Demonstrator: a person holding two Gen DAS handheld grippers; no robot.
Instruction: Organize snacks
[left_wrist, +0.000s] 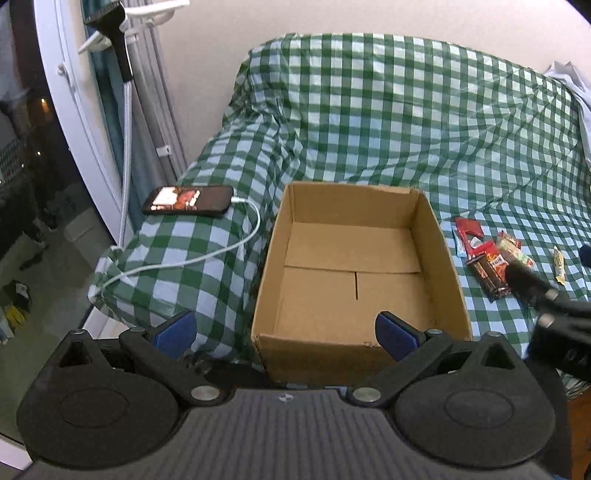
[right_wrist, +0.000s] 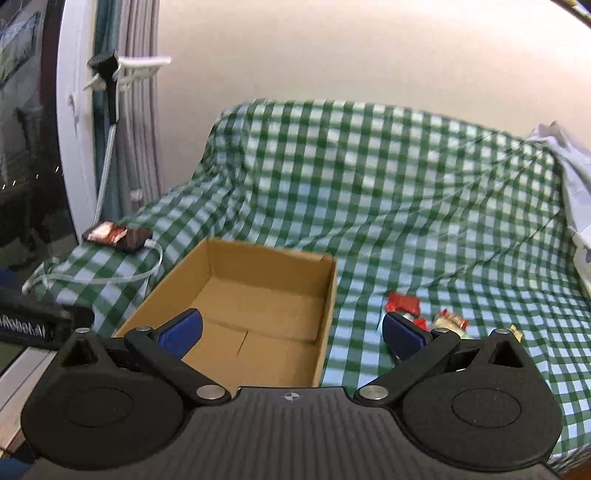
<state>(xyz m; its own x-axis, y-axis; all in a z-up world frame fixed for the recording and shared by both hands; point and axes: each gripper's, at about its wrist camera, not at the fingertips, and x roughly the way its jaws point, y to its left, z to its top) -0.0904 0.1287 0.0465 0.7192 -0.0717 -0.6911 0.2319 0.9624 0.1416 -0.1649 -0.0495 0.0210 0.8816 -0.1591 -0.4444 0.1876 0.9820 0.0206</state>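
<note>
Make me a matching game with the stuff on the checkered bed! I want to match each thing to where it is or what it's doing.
Things:
1. cardboard box
2. phone
3. snack packets
4. left gripper

Descriptions:
A. plugged into a white cable
B. lying in a little pile to the right of the box
C. open on top, nothing inside
D. jaws wide apart, holding nothing

Pairs: 1-C, 2-A, 3-B, 4-D
</note>
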